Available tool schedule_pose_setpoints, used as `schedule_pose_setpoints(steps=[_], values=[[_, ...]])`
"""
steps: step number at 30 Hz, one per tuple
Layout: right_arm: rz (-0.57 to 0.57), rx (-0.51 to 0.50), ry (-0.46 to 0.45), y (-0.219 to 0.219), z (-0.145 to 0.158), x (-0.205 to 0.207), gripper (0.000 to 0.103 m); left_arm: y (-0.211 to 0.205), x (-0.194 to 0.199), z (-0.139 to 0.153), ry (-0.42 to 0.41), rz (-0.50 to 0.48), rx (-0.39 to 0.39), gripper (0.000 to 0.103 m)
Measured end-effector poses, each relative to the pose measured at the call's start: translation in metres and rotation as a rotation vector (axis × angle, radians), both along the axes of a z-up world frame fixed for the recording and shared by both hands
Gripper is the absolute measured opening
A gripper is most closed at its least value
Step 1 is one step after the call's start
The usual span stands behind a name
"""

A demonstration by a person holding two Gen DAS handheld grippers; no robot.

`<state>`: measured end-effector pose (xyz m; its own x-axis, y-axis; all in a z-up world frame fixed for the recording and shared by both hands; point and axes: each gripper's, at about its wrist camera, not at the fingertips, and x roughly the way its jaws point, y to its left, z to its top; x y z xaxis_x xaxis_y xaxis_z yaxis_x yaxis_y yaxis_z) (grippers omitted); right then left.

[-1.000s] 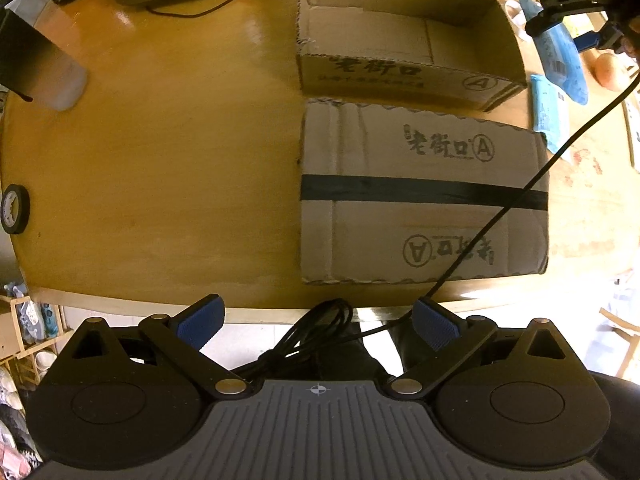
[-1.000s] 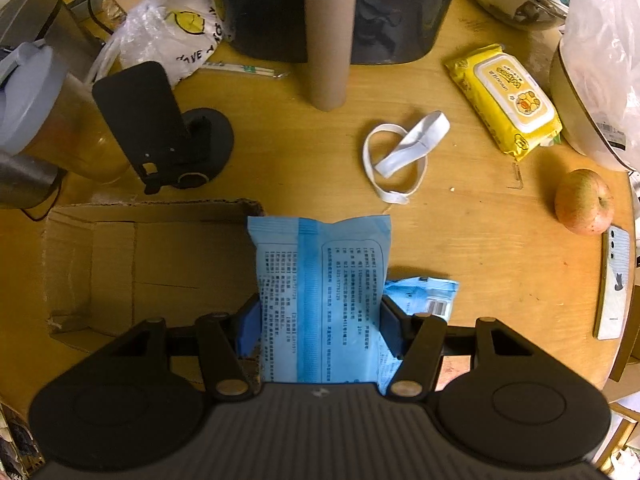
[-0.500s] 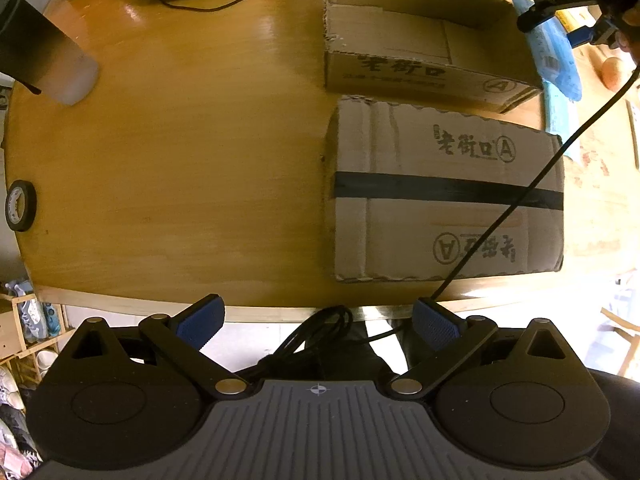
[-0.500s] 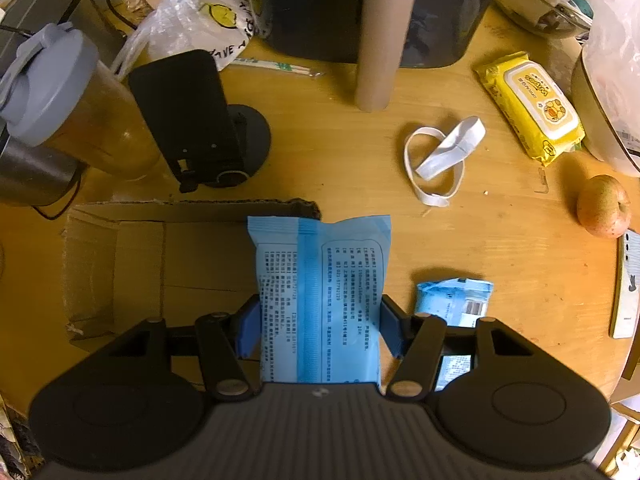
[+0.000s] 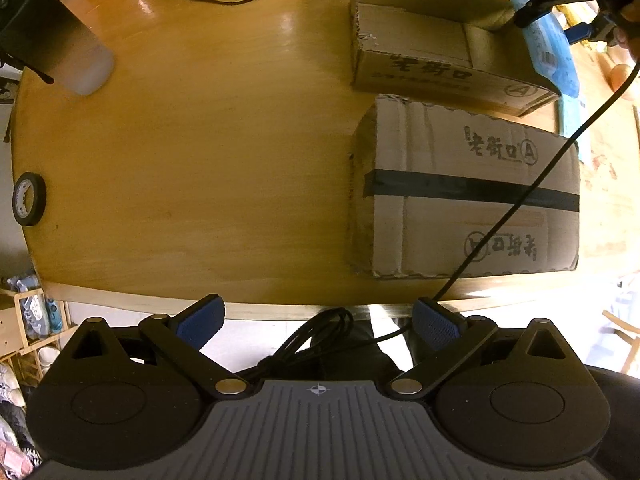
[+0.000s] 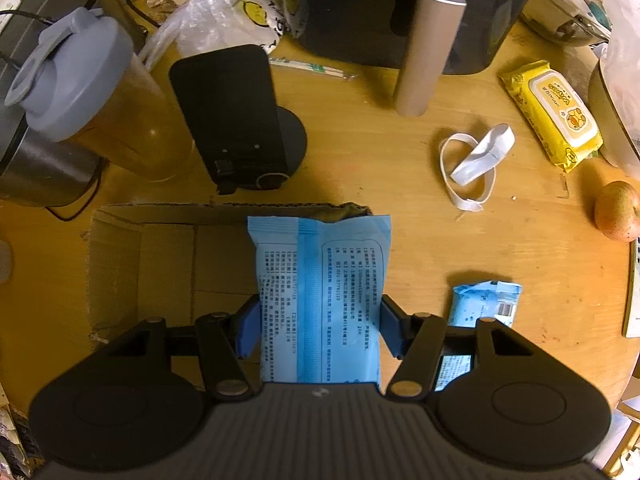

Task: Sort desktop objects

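While we hold the pale blue printed tissue packet (image 6: 318, 300) clamped between the blue pads of our right gripper (image 6: 318, 330), it hangs above the right end wall of the open, shallow brown cardboard box (image 6: 168, 264), half over the box floor and half over the round wooden desk (image 6: 400, 184). Our left gripper (image 5: 318, 322) hovers off the desk's near edge with its jaws wide apart and nothing between them. A smaller blue packet (image 6: 486, 302) lies on the desk just right of the box. Farther in sit a white elastic band (image 6: 474, 164) and a yellow wipes pack (image 6: 554, 114). If we let go here, the packet could catch that wall and tip out beside the box. The trailing black cable (image 5: 532, 184) may also snag on the taped closed carton (image 5: 472, 196).
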<state>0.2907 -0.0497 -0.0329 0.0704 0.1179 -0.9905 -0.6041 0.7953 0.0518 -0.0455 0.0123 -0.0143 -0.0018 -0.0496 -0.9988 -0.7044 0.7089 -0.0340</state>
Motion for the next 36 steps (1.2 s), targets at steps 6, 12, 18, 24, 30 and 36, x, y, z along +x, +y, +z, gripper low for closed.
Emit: schedule_pose_setpoints(steps=[6, 12, 18, 24, 30, 36], values=[[0.006, 0.002, 0.003, 0.008, -0.001, -0.005, 0.059, 0.004, -0.004, -0.001, 0.001, 0.006, -0.002, 0.103], [0.012, 0.005, 0.003, 0.015, -0.001, -0.009, 0.059, 0.007, -0.010, -0.002, 0.004, 0.021, -0.002, 0.103], [0.011, 0.004, 0.003, 0.017, -0.002, -0.011, 0.059, 0.009, -0.011, -0.002, 0.004, 0.025, -0.003, 0.103], [0.004, 0.003, 0.001, 0.016, -0.002, -0.008, 0.059, 0.009, -0.010, -0.002, 0.003, 0.026, -0.003, 0.103], [-0.002, 0.002, 0.001, 0.017, -0.003, -0.002, 0.059, 0.010, -0.009, -0.002, 0.005, 0.027, -0.004, 0.103], [-0.002, 0.002, -0.002, 0.021, -0.003, 0.003, 0.059, 0.013, -0.007, -0.004, 0.008, 0.030, -0.005, 0.103]])
